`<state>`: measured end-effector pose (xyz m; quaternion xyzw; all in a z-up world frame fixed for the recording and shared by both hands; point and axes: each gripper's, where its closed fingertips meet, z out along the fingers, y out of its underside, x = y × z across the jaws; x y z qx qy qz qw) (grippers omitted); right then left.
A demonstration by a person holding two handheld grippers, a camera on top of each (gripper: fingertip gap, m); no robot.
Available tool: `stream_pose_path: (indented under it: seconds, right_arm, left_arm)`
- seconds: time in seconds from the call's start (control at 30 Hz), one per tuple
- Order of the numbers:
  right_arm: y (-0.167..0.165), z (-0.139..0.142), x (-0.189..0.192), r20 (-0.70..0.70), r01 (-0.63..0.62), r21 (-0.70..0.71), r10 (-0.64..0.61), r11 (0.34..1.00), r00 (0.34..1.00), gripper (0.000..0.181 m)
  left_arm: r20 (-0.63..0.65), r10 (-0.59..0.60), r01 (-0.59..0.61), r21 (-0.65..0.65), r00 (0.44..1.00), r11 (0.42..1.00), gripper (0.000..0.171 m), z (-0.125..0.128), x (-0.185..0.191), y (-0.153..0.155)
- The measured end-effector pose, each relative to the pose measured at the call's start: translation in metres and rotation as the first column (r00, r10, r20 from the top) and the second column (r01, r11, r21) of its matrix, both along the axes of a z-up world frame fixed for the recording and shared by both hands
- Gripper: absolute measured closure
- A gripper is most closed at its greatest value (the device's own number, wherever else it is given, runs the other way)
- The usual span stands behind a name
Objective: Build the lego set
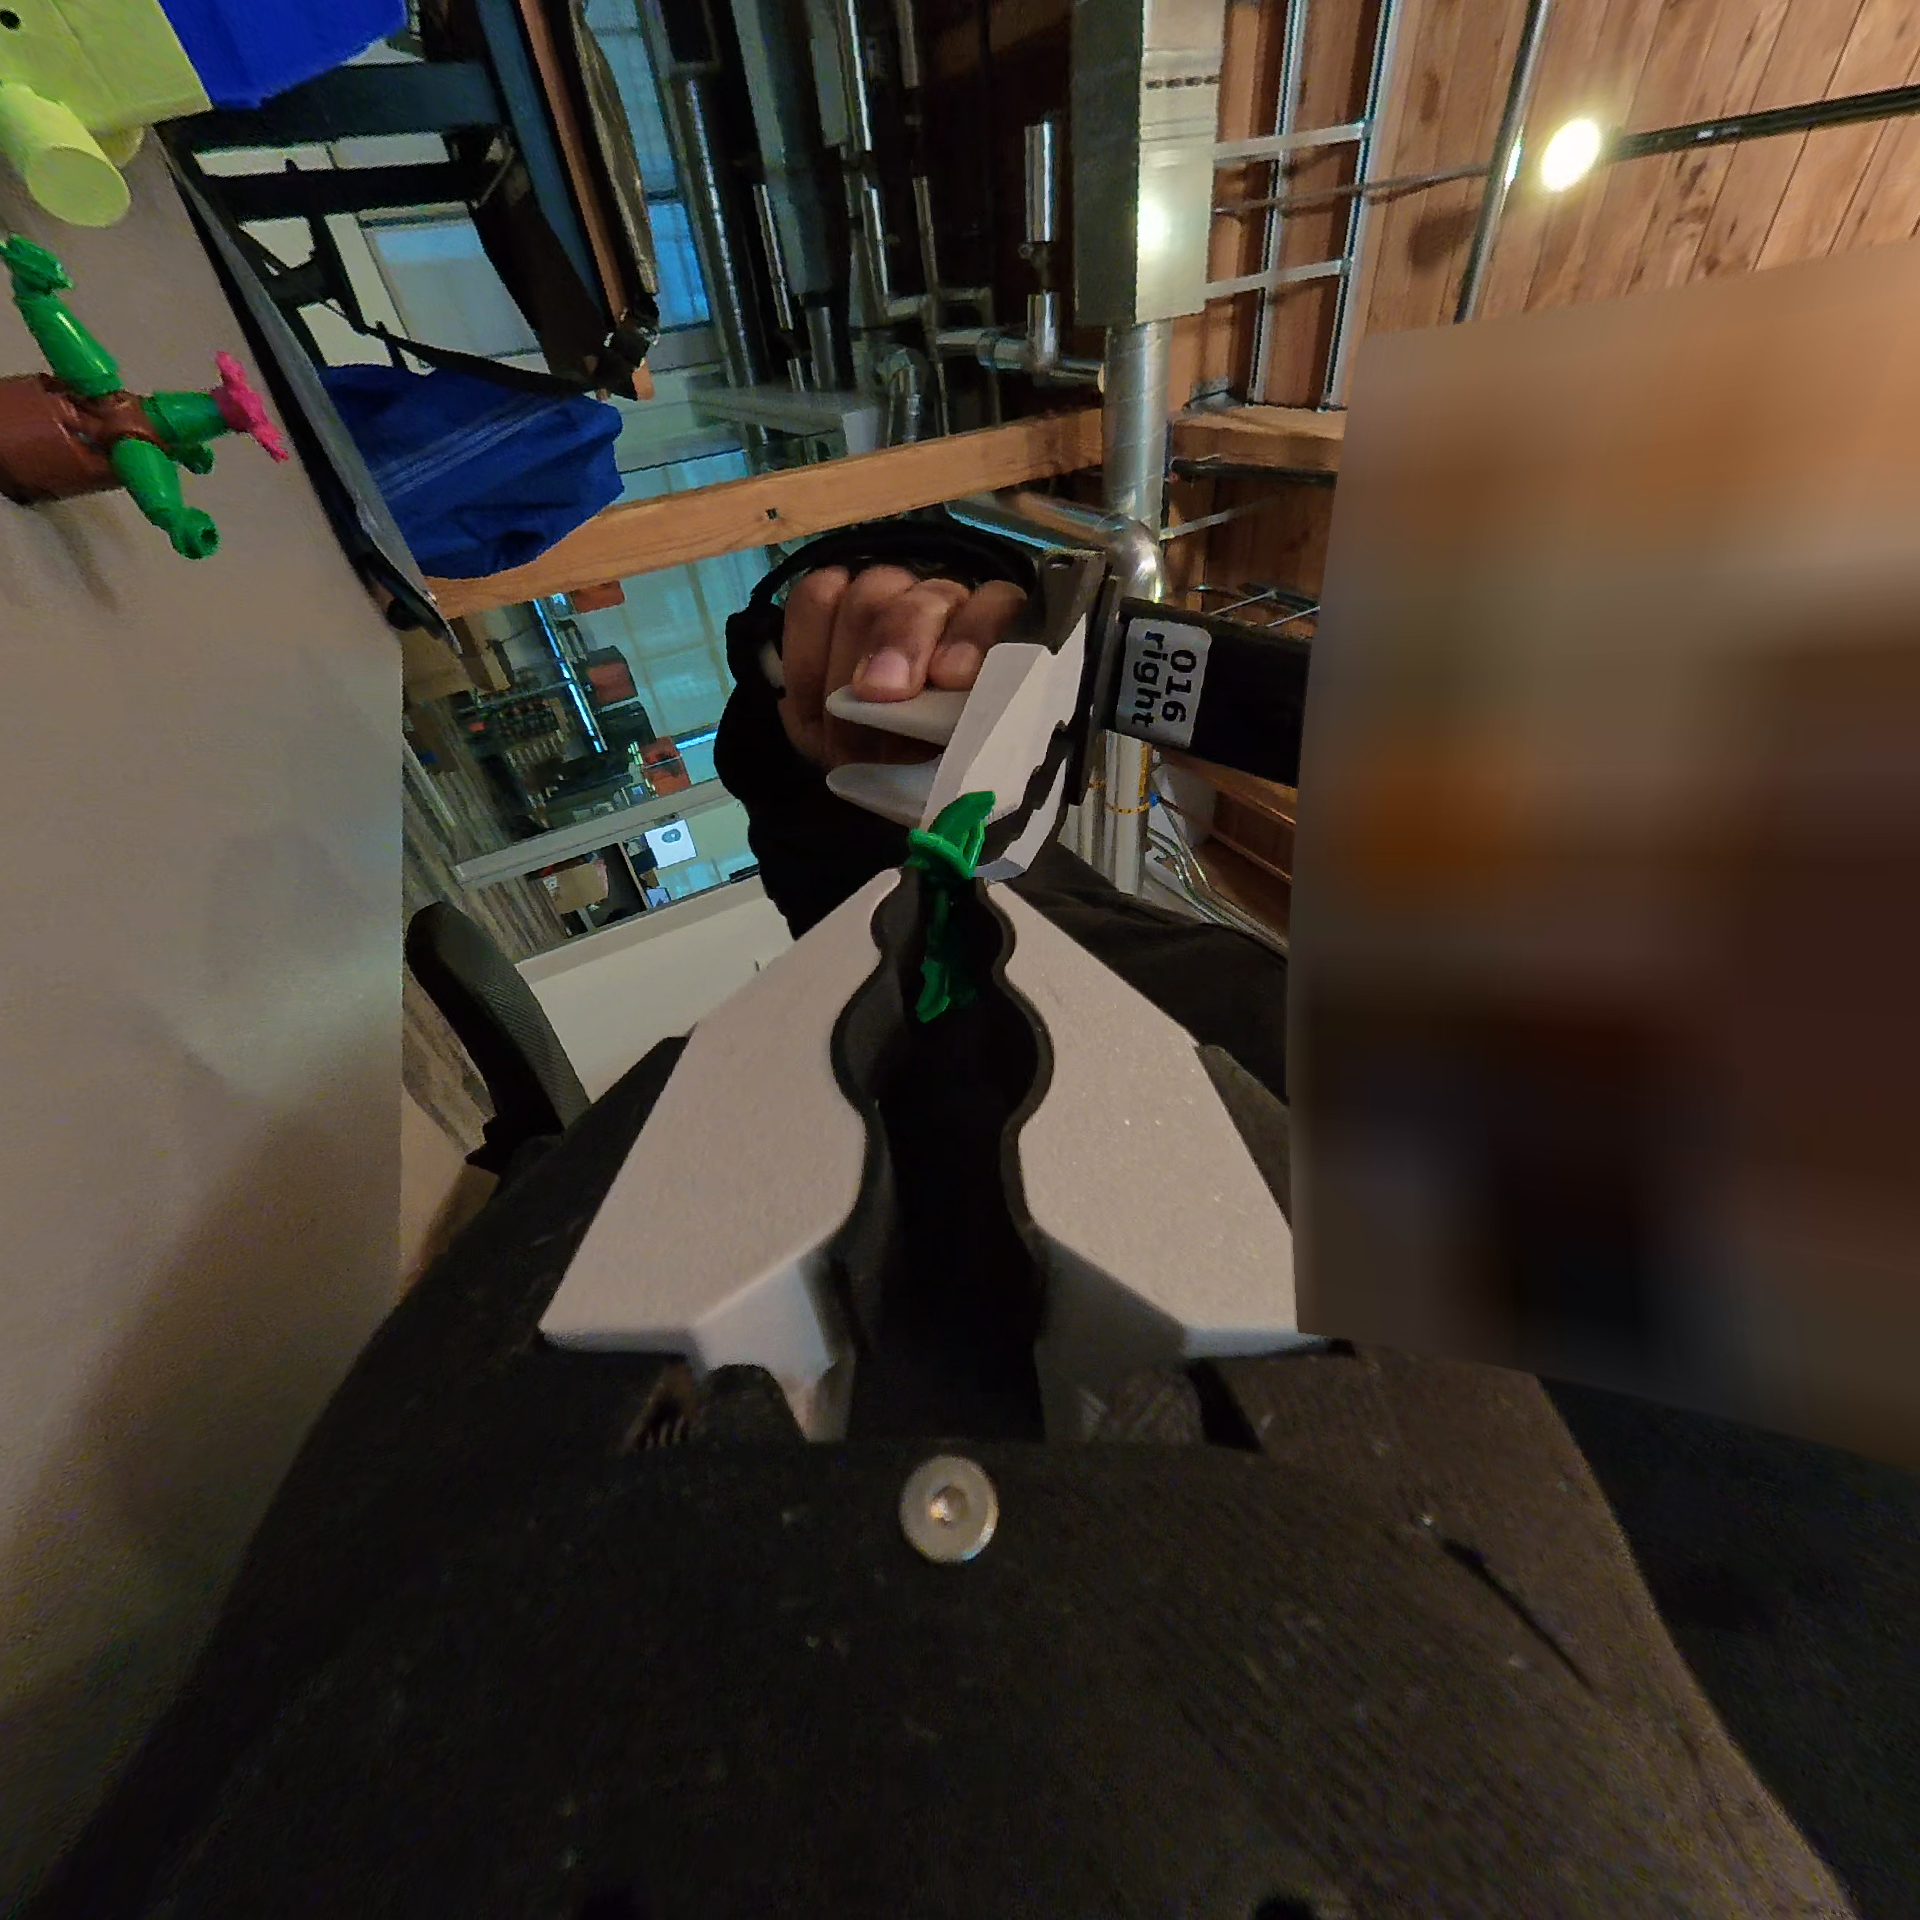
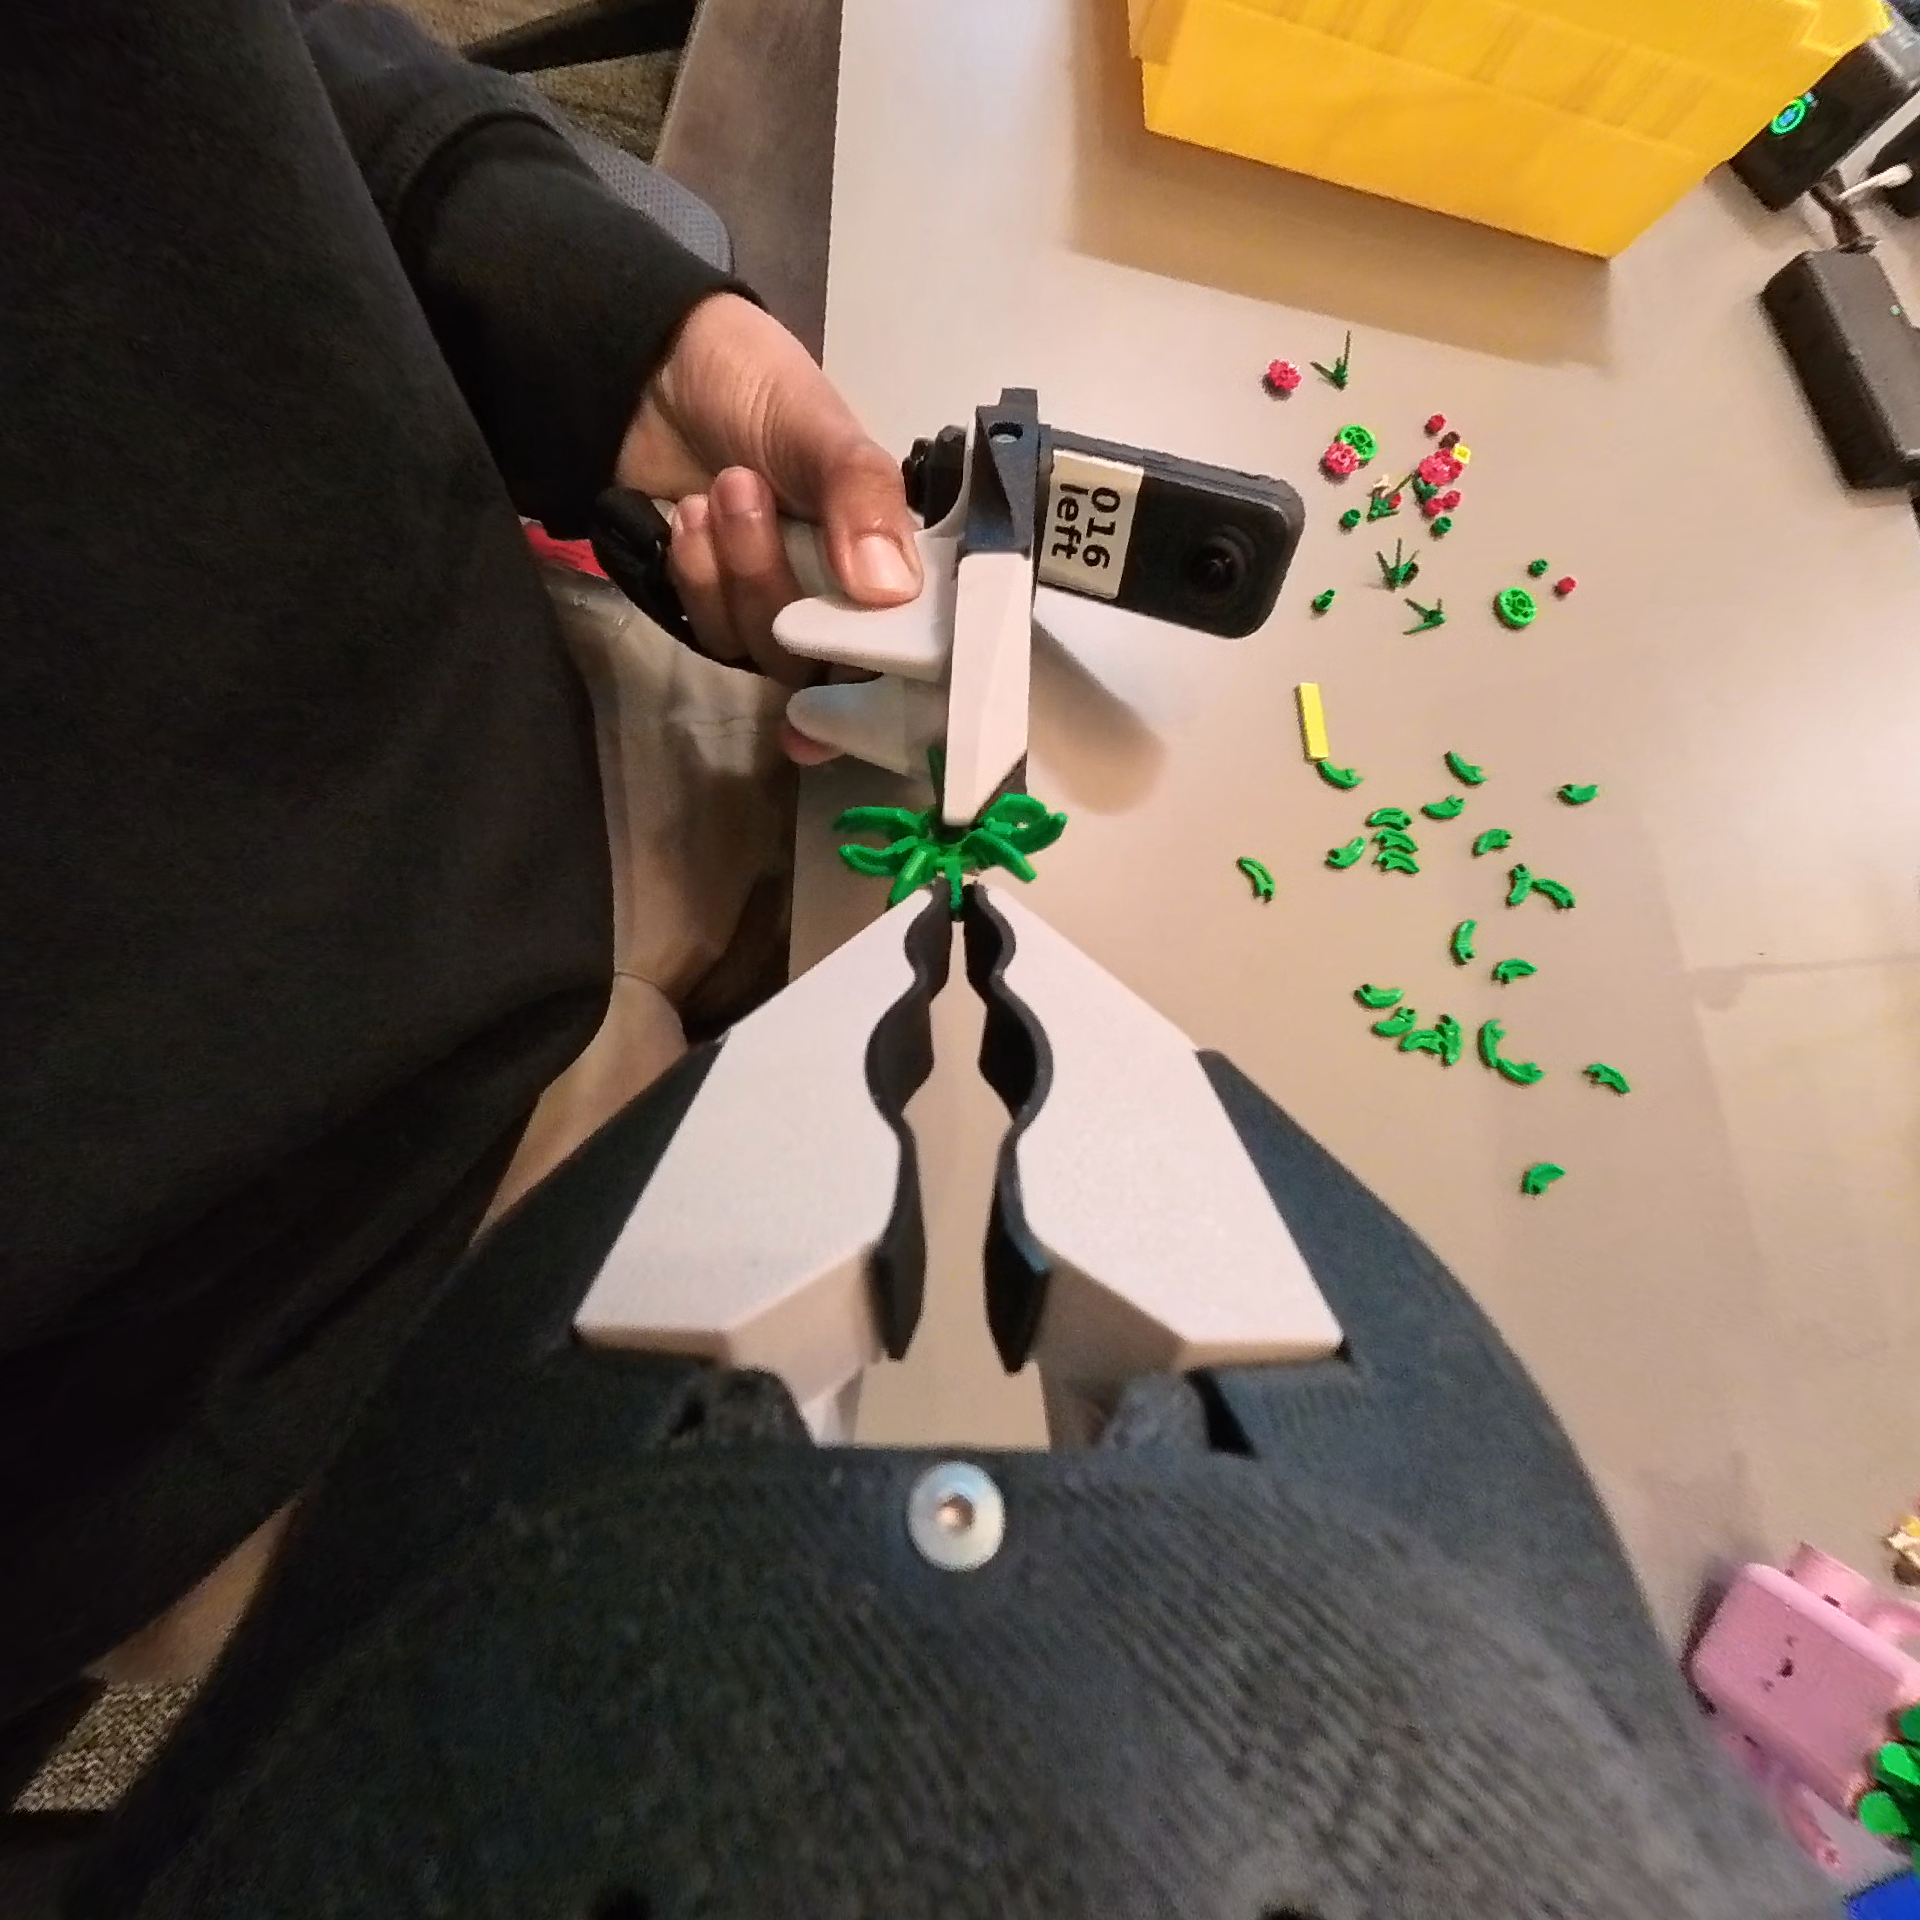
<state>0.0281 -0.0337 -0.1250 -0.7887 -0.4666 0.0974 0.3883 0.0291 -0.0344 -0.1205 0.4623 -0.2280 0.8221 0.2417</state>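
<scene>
Tabletop (image 2: pixel 1039 436): beige surface I see from my right wrist camera; its near edge runs beside the person's dark sleeve and lap.
Yellow bin (image 2: pixel 1455 114): biggest thing on the tabletop, at the far edge, well apart from the loose bricks.
Pink block (image 2: pixel 1797 1683): at the right edge of that view, with green bits touching its lower end.
Black boxes (image 2: pixel 1860 364): dark electronics with cables by the far right corner.
Left gripper (image 1: pixel 948 883): my left pair of fingers is pressed in on the green leaf cluster; from the right camera (image 2: pixel 961 821) it comes down onto the cluster from above.
Right gripper (image 2: pixel 956 902): fingers drawn nearly together, their tips nipping the cluster's lower edge; in the left view (image 1: pixel 997 842) its tip touches the top of the same piece.
Hands: one hand (image 2: pixel 769 520) wraps the left gripper's handle; another (image 1: pixel 883 655) holds the right one.
Green leaf cluster (image 2: pixel 951 842): held in the air between both grippers, just off the tabletop's near edge, fronds fanning out sideways.
Small plant model (image 1: pixel 114 416): brown base, green stems, pink flower, standing on the tabletop in the left view.
Loose green leaves (image 2: pixel 1444 914): scattered mid-tabletop, apart from one another.
Yellow bar (image 2: pixel 1312 719): lies just beyond the leaves.
Red and green flower bits (image 2: pixel 1423 488): small heap nearer the yellow bin.
</scene>
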Motion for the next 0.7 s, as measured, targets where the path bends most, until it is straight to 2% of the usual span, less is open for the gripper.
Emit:
stream_pose_path:
  seconds: [0.03, 0.53, 0.7]
  right_arm:
    - [0.0, -0.0014, 0.0, 0.004, 0.0, -0.003, 0.0, 1.0, 1.0, 0.18]
    - [-0.0007, -0.0013, 0.0006, -0.026, -0.001, -0.028, 0.0, 1.0, 1.0, 0.181]
    - [0.0, -0.008, 0.0033, 0.014, -0.008, -0.038, 0.008, 0.999, 1.0, 0.18]
  left_arm:
    - [-0.003, 0.002, -0.002, 0.007, 1.0, 1.0, 0.165, -0.0004, 0.0004, -0.0003]
    - [-0.001, 0.023, -0.023, -0.022, 1.0, 0.999, 0.165, -0.0007, 0.0038, -0.0011]
    - [-0.026, 0.03, -0.029, 0.006, 0.999, 1.0, 0.165, -0.0075, 0.0066, -0.0009]
